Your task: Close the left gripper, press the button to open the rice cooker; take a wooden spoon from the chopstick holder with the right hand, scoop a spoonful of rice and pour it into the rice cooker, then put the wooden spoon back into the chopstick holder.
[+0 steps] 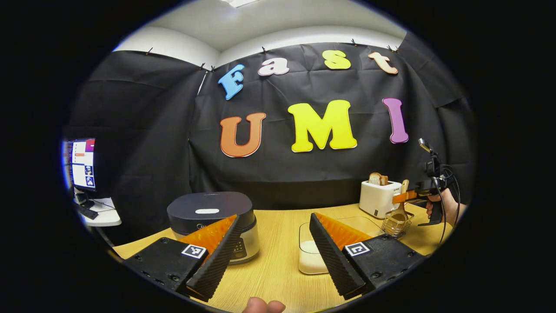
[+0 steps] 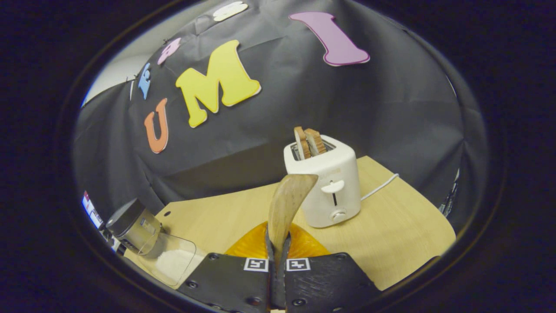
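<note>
Even overhead light from ceiling panel (image 1: 236,2), soft shadows, strong fisheye bending at edges, periphery perhaps slightly blurred.

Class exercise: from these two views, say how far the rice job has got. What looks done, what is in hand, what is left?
Done: nothing visible; the rice cooker lid is down. The left gripper is open, so closing it and pressing the button remain. In hand: the right gripper is shut on the wooden spoon, at the chopstick holder. Left: scoop from the rice container, pour it into the cooker, return the spoon.
</note>
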Available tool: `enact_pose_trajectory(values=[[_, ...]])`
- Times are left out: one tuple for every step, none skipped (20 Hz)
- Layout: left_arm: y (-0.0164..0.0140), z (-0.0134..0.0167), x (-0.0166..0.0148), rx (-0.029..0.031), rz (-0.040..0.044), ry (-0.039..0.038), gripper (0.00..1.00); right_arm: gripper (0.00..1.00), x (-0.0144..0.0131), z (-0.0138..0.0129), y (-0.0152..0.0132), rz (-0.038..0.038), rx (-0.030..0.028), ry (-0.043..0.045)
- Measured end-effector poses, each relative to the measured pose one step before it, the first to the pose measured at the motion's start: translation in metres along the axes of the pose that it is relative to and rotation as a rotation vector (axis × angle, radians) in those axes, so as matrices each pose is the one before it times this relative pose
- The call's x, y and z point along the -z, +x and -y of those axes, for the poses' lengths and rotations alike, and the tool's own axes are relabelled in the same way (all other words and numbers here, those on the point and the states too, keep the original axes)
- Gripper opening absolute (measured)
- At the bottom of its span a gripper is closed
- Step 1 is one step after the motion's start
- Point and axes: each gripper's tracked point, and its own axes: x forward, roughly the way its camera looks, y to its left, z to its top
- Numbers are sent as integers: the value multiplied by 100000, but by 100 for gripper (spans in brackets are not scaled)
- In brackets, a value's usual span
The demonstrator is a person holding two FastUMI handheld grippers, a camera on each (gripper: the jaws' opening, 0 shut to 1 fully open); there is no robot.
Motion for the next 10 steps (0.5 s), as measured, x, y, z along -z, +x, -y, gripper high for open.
enact_pose_trajectory(values=[[149, -181, 48, -147, -341, -1156, 100, 0, -758, -356, -659, 2812, 76, -1518], [-160, -188, -52, -212, -120, -840, 100, 0, -867, -407, -596, 2673, -59, -736], [138, -385, -87, -597, 204, -338, 100, 0, -721, -537, -579, 2512, -341, -821], [41, -541, -58, -1190, 282, 168, 100, 0, -684, -596, -573, 2100, -415, -1088], [137, -619, -22, -1037, 239, 454, 99, 0, -569, -701, -699, 1624, -637, -1549], [-111, -426, 32, -585, -138, 514, 99, 0, -635, -571, -469, 1800, 188, -2115], [87, -399, 69, 28, -309, -47, 99, 0, -582, -473, -541, 2026, 389, -2522], [182, -359, 28, 197, -713, -328, 99, 0, -771, -574, -497, 2210, -285, -1012], [219, -594, 71, -229, -1012, -204, 99, 0, -357, -827, -457, 1080, -876, 915], [151, -771, -127, -314, -853, 250, 99, 0, -412, -662, -357, 687, -874, 794]])
